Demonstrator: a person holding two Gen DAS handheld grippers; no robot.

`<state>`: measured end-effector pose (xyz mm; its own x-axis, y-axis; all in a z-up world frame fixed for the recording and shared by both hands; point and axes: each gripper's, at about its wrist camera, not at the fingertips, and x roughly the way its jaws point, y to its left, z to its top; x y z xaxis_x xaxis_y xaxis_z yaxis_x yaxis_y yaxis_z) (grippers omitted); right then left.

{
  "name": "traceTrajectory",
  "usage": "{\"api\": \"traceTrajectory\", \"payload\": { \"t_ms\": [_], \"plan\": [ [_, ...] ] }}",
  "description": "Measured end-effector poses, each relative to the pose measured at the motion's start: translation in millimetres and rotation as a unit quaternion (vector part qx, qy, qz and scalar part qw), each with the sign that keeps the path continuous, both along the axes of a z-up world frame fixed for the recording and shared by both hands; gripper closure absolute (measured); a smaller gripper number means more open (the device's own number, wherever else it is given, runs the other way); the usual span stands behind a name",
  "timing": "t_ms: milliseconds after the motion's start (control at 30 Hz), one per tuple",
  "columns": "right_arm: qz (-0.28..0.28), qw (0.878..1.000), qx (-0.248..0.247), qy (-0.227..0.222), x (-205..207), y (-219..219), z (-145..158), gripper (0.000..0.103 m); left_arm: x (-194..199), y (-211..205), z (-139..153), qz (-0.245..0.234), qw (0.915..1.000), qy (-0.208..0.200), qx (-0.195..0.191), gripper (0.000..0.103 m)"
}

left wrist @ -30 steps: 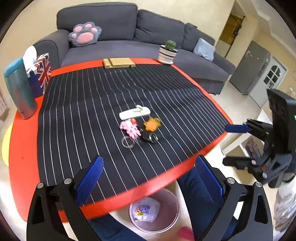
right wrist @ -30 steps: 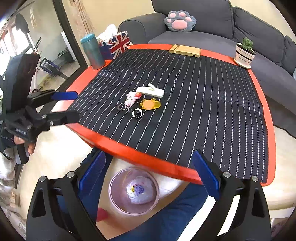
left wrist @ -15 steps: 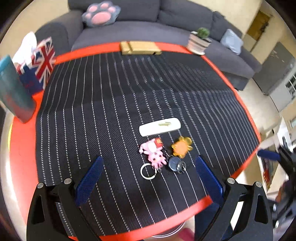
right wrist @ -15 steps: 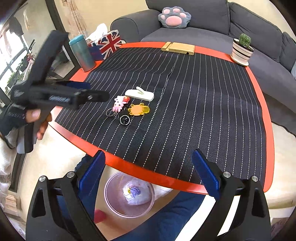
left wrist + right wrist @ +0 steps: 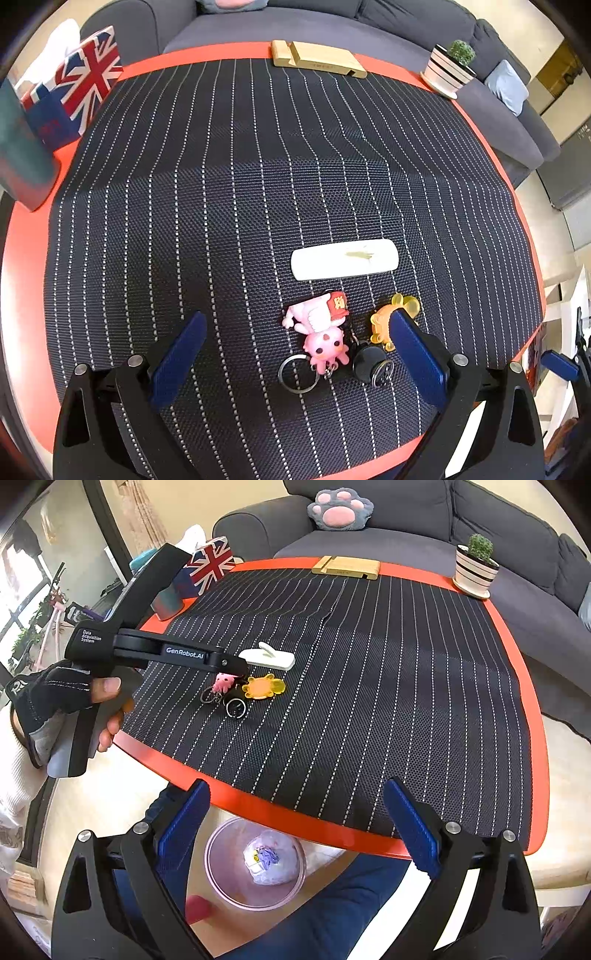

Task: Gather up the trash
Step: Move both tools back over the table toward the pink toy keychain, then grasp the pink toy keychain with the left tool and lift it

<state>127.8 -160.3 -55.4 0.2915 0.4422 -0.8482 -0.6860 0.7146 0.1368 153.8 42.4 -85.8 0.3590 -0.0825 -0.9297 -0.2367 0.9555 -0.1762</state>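
A pink figure keychain (image 5: 325, 332), an orange turtle keychain (image 5: 384, 323), a black round fob (image 5: 367, 363) and a white plastic hook (image 5: 345, 258) lie together on the black pinstriped mat (image 5: 221, 206). My left gripper (image 5: 295, 354) is open, low over the mat, its jaws on either side of the keychains. In the right wrist view it (image 5: 236, 668) hovers over the pink keychain (image 5: 223, 682). My right gripper (image 5: 295, 827) is open and empty, off the table's near edge, above a pink bin (image 5: 255, 864) holding a crumpled white bag.
The round orange table (image 5: 517, 635) carries a Union Jack tissue box (image 5: 74, 92), a teal tumbler (image 5: 18, 155), a wooden phone stand (image 5: 317, 59) and a potted cactus (image 5: 450, 66). A grey sofa (image 5: 424, 517) stands behind. My legs are beside the bin.
My left gripper has moved forward from the table's edge and down over the mat, closing in on the keychains. The right gripper has barely moved.
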Motion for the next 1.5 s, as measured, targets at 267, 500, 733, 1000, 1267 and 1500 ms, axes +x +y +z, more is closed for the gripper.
{"api": "traceTrajectory", "payload": {
  "t_ms": [267, 500, 733, 1000, 1267, 1500],
  "plan": [
    [-0.002, 1.0, 0.0, 0.003, 2, -2, -3, 0.01, 6, -2, -5, 0.005, 0.9999, 0.009, 0.012, 0.026],
    [0.002, 1.0, -0.001, 0.0, 3, 2, -1, 0.01, 1, 4, -2, 0.003, 0.9998, 0.006, 0.019, 0.052],
    [0.008, 1.0, -0.007, -0.002, 5, 11, 0, 0.01, -3, 8, -1, -0.012, 0.9999, -0.001, 0.002, 0.073],
    [0.014, 1.0, -0.01, 0.0, 7, 20, -1, 0.01, -4, 10, 5, -0.022, 0.9997, -0.013, -0.004, 0.086],
    [0.012, 1.0, -0.01, -0.001, 15, 27, 0, 0.01, -9, 11, 17, -0.036, 0.9988, -0.033, -0.002, 0.087],
    [0.018, 1.0, -0.013, -0.006, 26, 45, 7, 0.01, -18, 20, 31, -0.037, 0.9981, -0.049, -0.002, 0.087]
  ]
}}
